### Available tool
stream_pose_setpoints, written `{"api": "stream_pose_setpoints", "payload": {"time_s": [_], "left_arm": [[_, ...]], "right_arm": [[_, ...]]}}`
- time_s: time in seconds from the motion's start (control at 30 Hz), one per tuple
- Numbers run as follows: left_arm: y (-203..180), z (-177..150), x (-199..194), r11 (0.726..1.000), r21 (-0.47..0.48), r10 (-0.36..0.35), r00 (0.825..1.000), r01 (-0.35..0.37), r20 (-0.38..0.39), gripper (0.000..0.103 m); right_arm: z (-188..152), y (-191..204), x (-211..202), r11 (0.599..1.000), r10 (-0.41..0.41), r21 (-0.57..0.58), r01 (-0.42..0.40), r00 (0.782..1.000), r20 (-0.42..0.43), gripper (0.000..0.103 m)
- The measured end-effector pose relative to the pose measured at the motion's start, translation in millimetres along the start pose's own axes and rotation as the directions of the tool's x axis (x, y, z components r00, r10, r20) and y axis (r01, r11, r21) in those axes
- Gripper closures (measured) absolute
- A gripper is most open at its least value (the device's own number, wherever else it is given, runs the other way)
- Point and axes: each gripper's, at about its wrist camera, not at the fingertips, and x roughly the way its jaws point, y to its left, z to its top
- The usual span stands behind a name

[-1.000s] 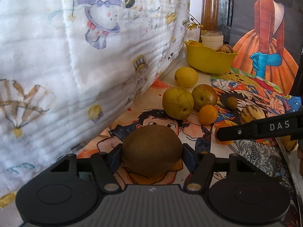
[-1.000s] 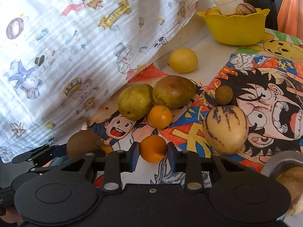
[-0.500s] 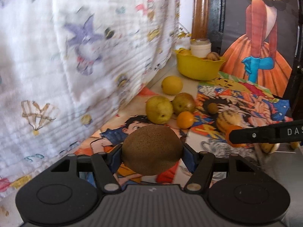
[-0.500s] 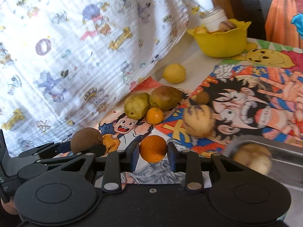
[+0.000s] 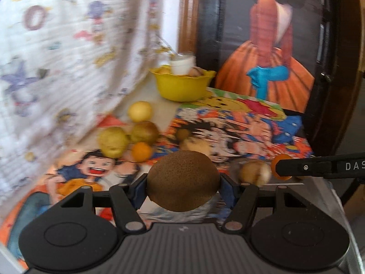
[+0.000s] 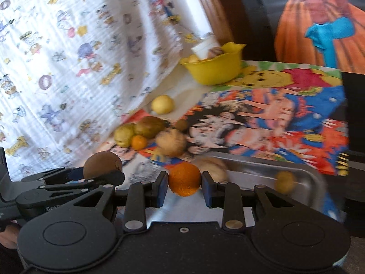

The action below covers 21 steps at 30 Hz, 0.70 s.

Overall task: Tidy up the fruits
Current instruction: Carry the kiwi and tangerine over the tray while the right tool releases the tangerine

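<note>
The left gripper [image 5: 182,186] clamps a brown kiwi [image 5: 182,180] between its blue pads, held above the cartoon-print tablecloth [image 5: 239,123]. Beside it, the right gripper [image 6: 184,183] pinches a small orange [image 6: 184,178] at the near edge of a metal tray [image 6: 303,175], where two pale fruits already lie. On the cloth, two pears [image 6: 124,134], another orange [image 6: 139,142], a lemon [image 6: 162,104] and a striped melon [image 6: 170,142] sit clustered near a patterned white blanket [image 6: 68,68]. A yellow bowl [image 6: 216,69] holding fruit stands at the far end of the table
</note>
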Motion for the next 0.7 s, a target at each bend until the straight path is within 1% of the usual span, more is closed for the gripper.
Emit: {"api": "stream_pose_setpoints", "payload": {"time_s": [0.17,0.33,0.53,0.7], "left_arm": [[-27.4,-4.2,14.2,0.998,0.015,-0.058,0.998,0.059,-0.034,0.034],[-46.6,-9.3,27.3,0.994,0.036,-0.099,0.993,0.101,-0.062,0.034],[-64.9,-14.4,41.5,0.988,0.066,-0.134,0.986,0.141,-0.098,0.034],[-73.3,-15.9,51.1,0.984,0.072,-0.154,0.982,0.162,-0.11,0.034]], "right_arm": [[-14.5,-29.3,-13.3,0.999,-0.052,-0.008,0.052,0.999,0.01,0.069],[-27.8,-46.9,-18.5,0.996,-0.091,-0.019,0.091,0.996,0.015,0.069],[-37.6,-52.4,-16.3,0.976,-0.176,-0.121,0.181,0.983,0.052,0.069],[-43.2,-53.7,-11.9,0.956,-0.213,-0.188,0.224,0.974,0.078,0.069]]}}
